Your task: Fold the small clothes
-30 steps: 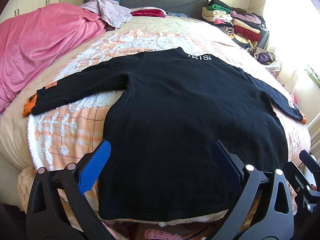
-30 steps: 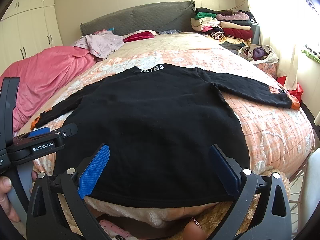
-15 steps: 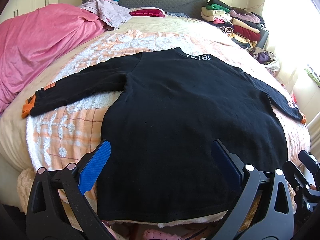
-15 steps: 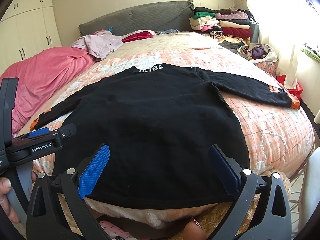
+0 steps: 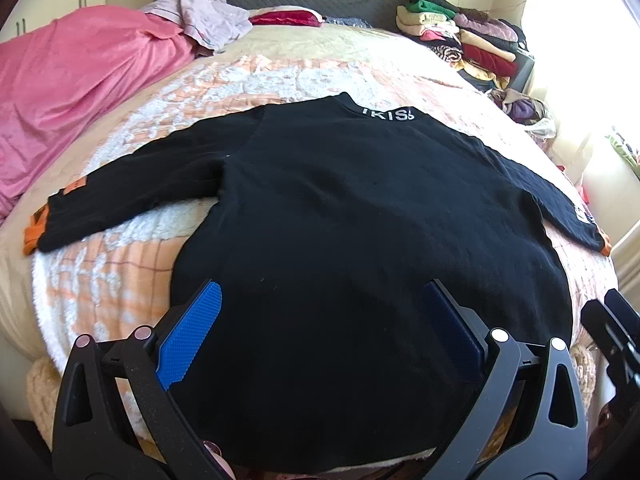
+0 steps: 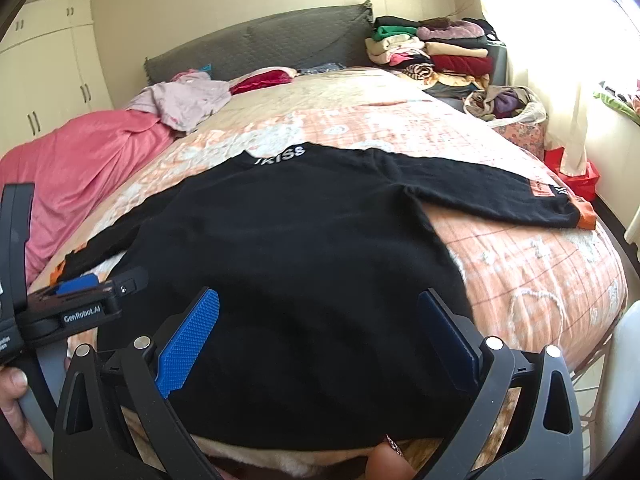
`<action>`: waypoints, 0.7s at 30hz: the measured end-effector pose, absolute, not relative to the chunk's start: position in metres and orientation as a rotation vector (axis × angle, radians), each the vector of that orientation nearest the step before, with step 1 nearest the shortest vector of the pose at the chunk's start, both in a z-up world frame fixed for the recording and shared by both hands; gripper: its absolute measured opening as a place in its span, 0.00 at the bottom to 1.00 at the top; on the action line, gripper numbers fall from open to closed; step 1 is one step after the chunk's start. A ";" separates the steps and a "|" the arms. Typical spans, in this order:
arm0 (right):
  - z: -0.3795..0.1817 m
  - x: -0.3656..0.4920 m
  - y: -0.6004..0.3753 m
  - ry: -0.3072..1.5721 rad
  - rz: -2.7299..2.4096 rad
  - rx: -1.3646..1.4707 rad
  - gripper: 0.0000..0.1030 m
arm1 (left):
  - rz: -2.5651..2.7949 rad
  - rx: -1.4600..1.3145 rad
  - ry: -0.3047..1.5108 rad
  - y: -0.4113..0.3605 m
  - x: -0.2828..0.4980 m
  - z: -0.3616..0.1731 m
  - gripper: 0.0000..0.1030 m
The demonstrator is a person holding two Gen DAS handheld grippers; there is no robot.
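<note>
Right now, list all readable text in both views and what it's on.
"IKISS" or close to it, first letter unclear: white letters on the collar of the black top.
"GenRobot.AI": on the left tool, seen from the right wrist.
Sleeve patch near the orange cuff: print too small to read.
Label at the frame's left edge: cut off, unreadable.

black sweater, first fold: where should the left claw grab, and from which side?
Grip the orange cuff end of the black sweater's sleeve on the left. Come from the outer left, over the bedspread. That sleeve lies flat, fully spread and clear of the body. The left claw is open.
</note>
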State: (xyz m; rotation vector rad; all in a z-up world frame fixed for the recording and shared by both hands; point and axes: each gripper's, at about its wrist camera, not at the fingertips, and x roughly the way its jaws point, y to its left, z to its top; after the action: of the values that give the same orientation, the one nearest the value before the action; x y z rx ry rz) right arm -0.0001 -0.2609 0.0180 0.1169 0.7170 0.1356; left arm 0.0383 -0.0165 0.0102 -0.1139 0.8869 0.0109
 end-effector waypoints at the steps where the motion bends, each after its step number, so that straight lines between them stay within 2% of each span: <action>1: 0.019 0.004 -0.264 0.718 0.128 0.123 0.96 | 0.006 -0.114 0.888 -0.018 0.042 0.010 0.92; 21: 0.026 0.070 -0.325 0.721 -0.024 0.220 0.96 | -0.056 -0.118 0.911 -0.049 0.118 0.015 0.92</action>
State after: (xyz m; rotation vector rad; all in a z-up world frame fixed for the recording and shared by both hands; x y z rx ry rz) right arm 0.0700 -0.3246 0.0261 0.2197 0.7212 -0.0236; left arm 0.1179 -0.0485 0.0150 -0.1180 0.9108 -0.0561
